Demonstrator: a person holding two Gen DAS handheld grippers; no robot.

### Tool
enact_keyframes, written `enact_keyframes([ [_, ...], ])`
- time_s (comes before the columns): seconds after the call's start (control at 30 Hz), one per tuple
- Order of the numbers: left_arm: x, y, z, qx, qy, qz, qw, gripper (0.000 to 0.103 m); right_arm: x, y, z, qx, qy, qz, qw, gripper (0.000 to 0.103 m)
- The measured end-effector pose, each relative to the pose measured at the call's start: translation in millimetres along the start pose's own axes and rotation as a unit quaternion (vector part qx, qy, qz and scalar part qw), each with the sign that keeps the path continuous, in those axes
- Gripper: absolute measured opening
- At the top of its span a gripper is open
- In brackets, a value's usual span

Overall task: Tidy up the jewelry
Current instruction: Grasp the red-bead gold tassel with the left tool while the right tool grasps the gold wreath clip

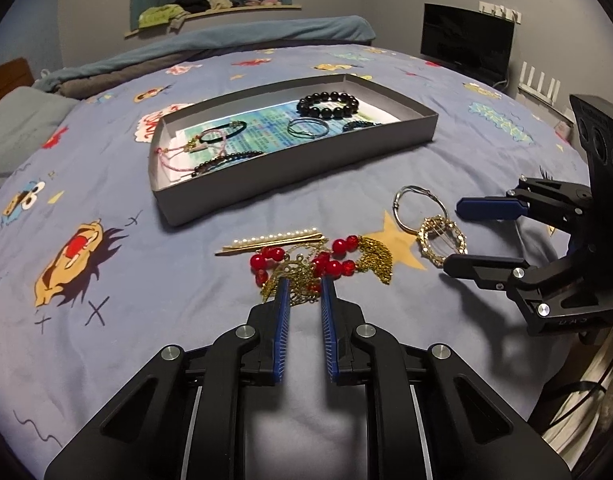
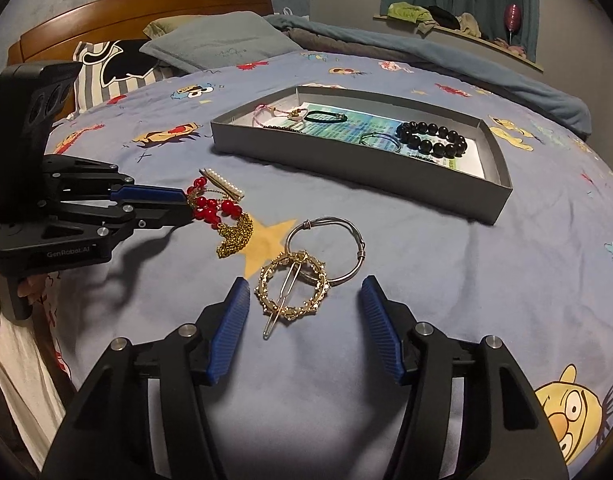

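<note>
Left wrist view: left hand-held gripper (image 1: 304, 286) clenched on red-bead gold-chain necklace (image 1: 326, 266). Right hand-held gripper (image 2: 304, 294) released, ribbed pads w/ round gold hair clip (image 2: 292, 288) between.

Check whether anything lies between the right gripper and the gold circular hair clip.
Nothing visible does. The right gripper stands open around the gold circular hair clip; only the silver wire bangle overlaps the clip's far edge.

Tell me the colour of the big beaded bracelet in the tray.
Black; the beaded bracelet shows best in the left wrist view.
</note>
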State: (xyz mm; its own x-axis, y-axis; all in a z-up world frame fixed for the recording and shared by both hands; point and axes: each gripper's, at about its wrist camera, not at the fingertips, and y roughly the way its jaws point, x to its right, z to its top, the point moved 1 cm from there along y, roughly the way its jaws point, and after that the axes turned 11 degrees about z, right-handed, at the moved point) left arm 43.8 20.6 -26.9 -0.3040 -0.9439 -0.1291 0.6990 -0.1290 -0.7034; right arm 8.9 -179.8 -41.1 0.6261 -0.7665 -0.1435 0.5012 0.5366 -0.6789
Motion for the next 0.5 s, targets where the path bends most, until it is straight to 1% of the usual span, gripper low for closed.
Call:
enact_keyframes([
  [0.1,-5,-2,-1,0.003,-0.006,0.004,1.0000,0.018,0,1,1,-0.001,0.001,0.000,1.000,0.058],
  [0.13,-6,-1,-1,0.001,-0.006,0.009,0.9999,0.019,0,2,0,-0.003,0.000,-0.001,1.000,0.058],
  [0.17,-7,0,-1,-0.001,-0.007,0.014,0.9999,0.025,0,3,1,-0.004,-0.001,-0.002,1.000,0.058],
  [0.27,-11,3,-2,-0.003,-0.010,0.025,0.9996,0.033,0,2,0,-0.004,-0.002,-0.002,1.000,0.058],
  [0.43,-17,8,0,-0.006,-0.023,0.015,0.9996,0.034,-1,4,0,-0.005,-0.003,-0.002,1.000,0.058],
  [0.5,-18,10,2,-0.008,-0.027,0.019,0.9994,0.040,-2,4,0,-0.004,-0.003,-0.001,1.000,0.058],
])
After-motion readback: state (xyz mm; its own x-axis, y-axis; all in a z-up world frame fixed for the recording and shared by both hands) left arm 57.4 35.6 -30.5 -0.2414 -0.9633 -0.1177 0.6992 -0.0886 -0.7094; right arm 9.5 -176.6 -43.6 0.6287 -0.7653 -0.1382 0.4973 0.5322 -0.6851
